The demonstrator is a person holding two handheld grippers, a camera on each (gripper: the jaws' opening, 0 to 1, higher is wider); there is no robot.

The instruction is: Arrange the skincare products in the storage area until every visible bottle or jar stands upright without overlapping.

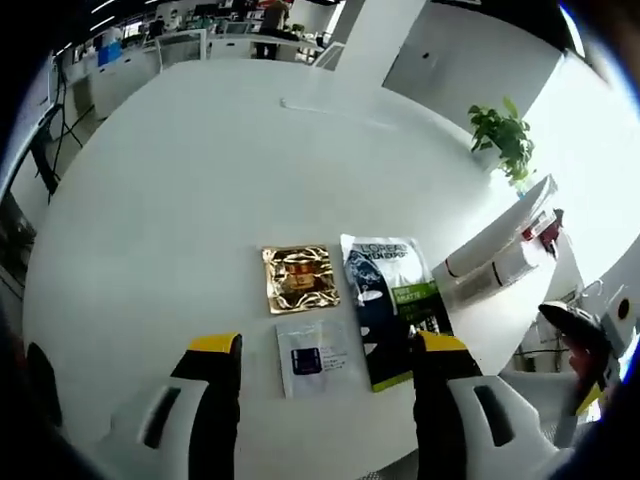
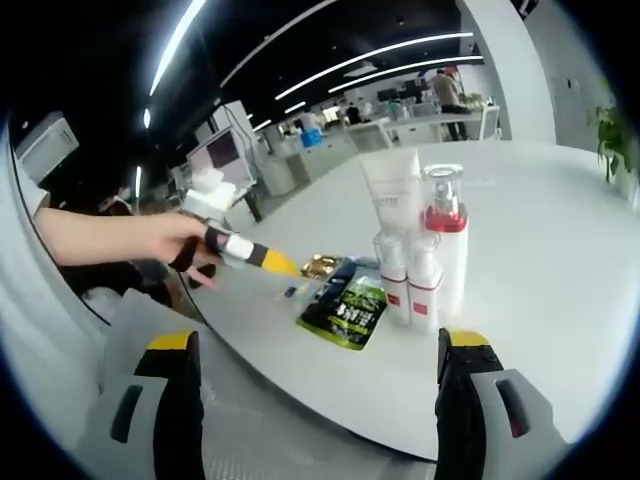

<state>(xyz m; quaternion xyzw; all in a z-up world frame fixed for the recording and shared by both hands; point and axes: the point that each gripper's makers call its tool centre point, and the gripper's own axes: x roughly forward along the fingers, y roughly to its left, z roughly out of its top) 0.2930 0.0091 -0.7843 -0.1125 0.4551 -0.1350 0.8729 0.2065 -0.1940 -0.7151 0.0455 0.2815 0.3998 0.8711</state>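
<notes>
My left gripper [image 1: 328,345] hangs open over the near edge of the white round table [image 1: 200,200]. Just ahead of its jaws lie three flat sachets: a gold one [image 1: 298,278], a small white one with a blue square [image 1: 315,358] and a black, white and green one [image 1: 395,300]. In the right gripper view, a white tube [image 2: 392,195], a clear-capped pump bottle with a red collar [image 2: 445,230] and two small red-labelled bottles [image 2: 425,285] stand upright, close together. My right gripper [image 2: 317,342] is open, low before them, with nothing between its jaws.
A person's hand [image 2: 150,240] holds the left gripper [image 2: 278,264] above the green sachet [image 2: 345,310] and the gold sachet [image 2: 322,265]. A potted plant [image 1: 503,135] stands beyond the table. Office desks and people fill the background. The far half of the table is bare white.
</notes>
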